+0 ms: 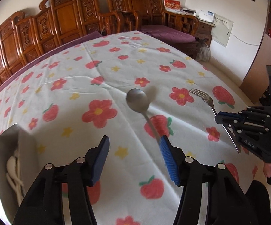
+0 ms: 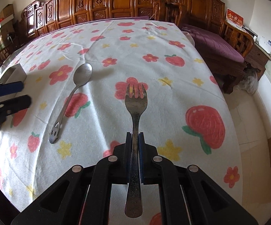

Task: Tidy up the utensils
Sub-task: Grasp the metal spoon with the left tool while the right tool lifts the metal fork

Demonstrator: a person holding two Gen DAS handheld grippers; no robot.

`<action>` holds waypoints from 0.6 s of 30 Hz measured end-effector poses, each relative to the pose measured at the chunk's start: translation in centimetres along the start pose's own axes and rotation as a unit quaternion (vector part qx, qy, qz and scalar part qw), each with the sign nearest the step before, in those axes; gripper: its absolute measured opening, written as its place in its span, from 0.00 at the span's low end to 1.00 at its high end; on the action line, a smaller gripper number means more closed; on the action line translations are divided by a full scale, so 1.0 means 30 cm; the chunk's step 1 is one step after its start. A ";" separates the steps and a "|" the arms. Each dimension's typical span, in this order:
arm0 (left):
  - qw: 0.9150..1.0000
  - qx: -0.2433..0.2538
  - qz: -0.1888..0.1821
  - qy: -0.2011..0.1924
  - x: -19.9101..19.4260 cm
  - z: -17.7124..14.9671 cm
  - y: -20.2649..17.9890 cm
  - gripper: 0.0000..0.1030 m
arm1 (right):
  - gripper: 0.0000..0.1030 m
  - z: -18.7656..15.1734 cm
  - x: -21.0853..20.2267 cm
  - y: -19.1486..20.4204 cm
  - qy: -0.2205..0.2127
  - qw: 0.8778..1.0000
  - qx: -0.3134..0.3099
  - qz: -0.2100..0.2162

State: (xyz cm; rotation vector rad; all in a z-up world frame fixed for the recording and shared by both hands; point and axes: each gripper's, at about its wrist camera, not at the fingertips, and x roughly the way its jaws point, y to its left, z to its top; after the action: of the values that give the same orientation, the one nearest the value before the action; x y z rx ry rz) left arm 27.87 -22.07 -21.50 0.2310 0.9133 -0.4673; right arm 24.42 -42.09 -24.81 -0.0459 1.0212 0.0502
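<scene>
A metal spoon [image 1: 137, 99] lies on the flowered tablecloth, bowl away from me; it also shows in the right wrist view [image 2: 82, 74]. My left gripper [image 1: 134, 142] is open above the cloth, its right pad close to the spoon's handle, whose end is hidden behind that pad. It appears at the left edge of the right wrist view [image 2: 20, 93]. My right gripper [image 2: 134, 136] is shut on a metal fork [image 2: 136, 101], tines pointing forward, held over the table. The fork [image 1: 204, 97] and right gripper [image 1: 222, 116] show at right in the left wrist view.
A grey metal container [image 1: 7, 150] with white items inside stands at the table's left; it also shows in the right wrist view [image 2: 15, 73]. Carved wooden benches [image 2: 116, 1] with purple cushions line the far side. The table's right edge drops to the floor [image 2: 251, 127].
</scene>
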 end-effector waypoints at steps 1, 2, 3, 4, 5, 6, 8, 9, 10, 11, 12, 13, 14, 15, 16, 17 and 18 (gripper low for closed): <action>1.000 -0.001 -0.001 0.005 0.024 0.009 -0.008 0.47 | 0.08 -0.004 0.001 -0.007 0.000 1.000 0.002 -0.002; 1.000 -0.003 -0.003 0.013 0.056 0.018 -0.015 0.46 | 0.08 -0.007 0.003 -0.013 0.002 1.000 0.005 -0.001; 1.000 -0.005 -0.006 0.018 0.076 0.024 -0.018 0.43 | 0.08 -0.008 0.008 -0.019 0.003 1.000 0.008 0.000; 1.000 -0.008 -0.007 0.025 0.100 0.028 -0.020 0.41 | 0.08 -0.010 0.013 -0.025 0.005 1.000 0.011 0.000; 0.999 -0.012 -0.010 0.034 0.128 0.033 -0.022 0.40 | 0.08 -0.012 0.020 -0.029 0.008 1.000 0.013 0.002; 0.999 -0.015 -0.011 0.039 0.145 0.035 -0.023 0.38 | 0.08 -0.014 0.026 -0.031 0.010 1.000 0.013 0.002; 0.998 -0.022 -0.015 0.050 0.176 0.040 -0.025 0.35 | 0.08 -0.019 0.033 -0.034 0.012 1.000 0.012 0.000; 0.998 -0.024 -0.017 0.053 0.189 0.043 -0.028 0.34 | 0.08 -0.020 0.035 -0.036 0.012 1.000 0.013 0.000; 0.998 -0.024 -0.016 0.054 0.195 0.045 -0.032 0.34 | 0.08 -0.022 0.037 -0.040 0.013 1.000 0.016 0.000; 0.998 -0.024 -0.016 0.054 0.200 0.048 -0.034 0.34 | 0.08 -0.022 0.038 -0.042 0.013 1.000 0.018 0.001; 0.998 -0.024 -0.017 0.055 0.205 0.050 -0.040 0.33 | 0.08 -0.023 0.038 -0.044 0.013 1.000 0.020 0.002; 0.998 -0.023 -0.019 0.056 0.210 0.054 -0.044 0.29 | 0.08 -0.023 0.038 -0.044 0.013 1.000 0.020 0.002; 0.998 -0.022 -0.019 0.059 0.219 0.056 -0.050 0.25 | 0.08 -0.023 0.039 -0.043 0.012 1.000 0.020 0.002; 0.998 -0.022 -0.014 0.056 0.222 0.060 -0.054 0.20 | 0.08 -0.023 0.039 -0.041 0.011 1.000 0.019 0.000; 0.998 -0.021 -0.011 0.056 0.226 0.064 -0.058 0.16 | 0.08 -0.021 0.037 -0.040 0.011 1.000 0.016 -0.001; 0.998 -0.020 -0.010 0.056 0.228 0.067 -0.060 0.14 | 0.09 -0.022 0.036 -0.039 0.011 1.000 0.015 -0.003; 0.998 -0.019 -0.008 0.058 0.231 0.070 -0.065 0.12 | 0.09 -0.021 0.036 -0.039 0.011 1.000 0.014 -0.003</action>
State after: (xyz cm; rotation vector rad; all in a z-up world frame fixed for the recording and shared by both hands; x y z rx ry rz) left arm 32.01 -26.59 -25.80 0.2187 1.0363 -0.4547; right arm 24.53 -43.28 -26.05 -0.0240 1.0428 0.0294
